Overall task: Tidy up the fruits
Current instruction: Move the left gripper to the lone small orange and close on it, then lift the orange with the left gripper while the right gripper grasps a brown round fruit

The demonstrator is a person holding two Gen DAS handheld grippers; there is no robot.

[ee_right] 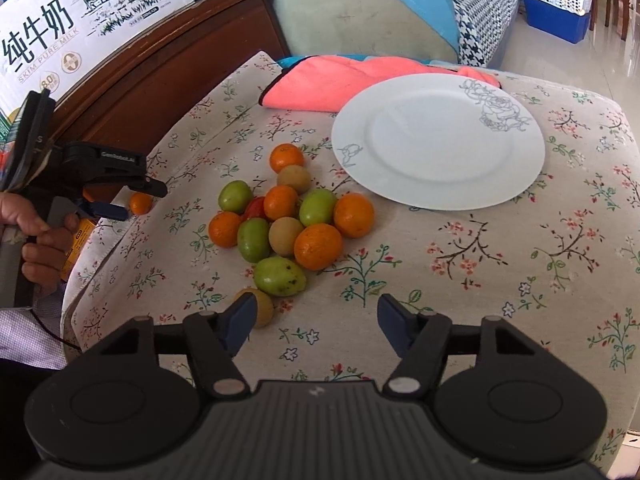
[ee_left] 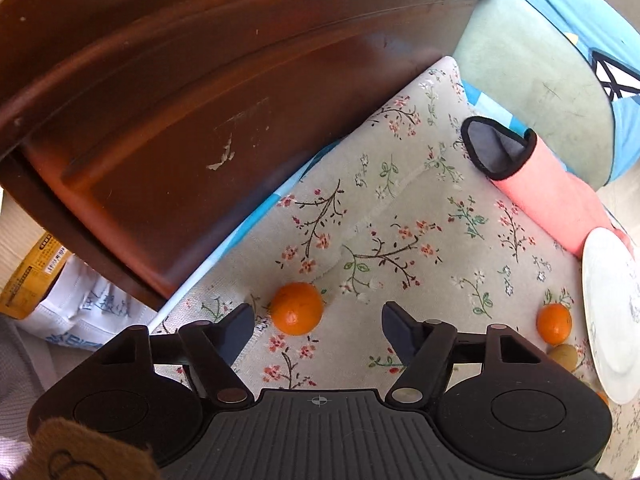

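Note:
A small orange [ee_left: 296,308] [ee_right: 141,203] lies apart from the rest near the left edge of the floral cloth [ee_right: 480,264]. My left gripper [ee_left: 318,316] is lowered around it, jaws apart; the orange sits nearer the left pad and neither pad presses it. A pile of several oranges [ee_right: 318,246], green fruits [ee_right: 279,276], tan fruits [ee_right: 285,235] and one red fruit [ee_right: 256,208] lies mid-table. Right of the pile is a white plate [ee_right: 440,140] [ee_left: 608,312] with nothing on it. My right gripper [ee_right: 316,310] hovers open before the pile, a tan fruit [ee_right: 262,308] beside its left finger.
A pink cloth [ee_right: 320,84] [ee_left: 552,196] lies behind the plate. Dark wooden furniture [ee_left: 160,100] stands close along the table's left side, with a milk carton [ee_right: 60,28] on top. A green cushion [ee_right: 340,16] is behind. A hand [ee_right: 44,236] holds the left gripper.

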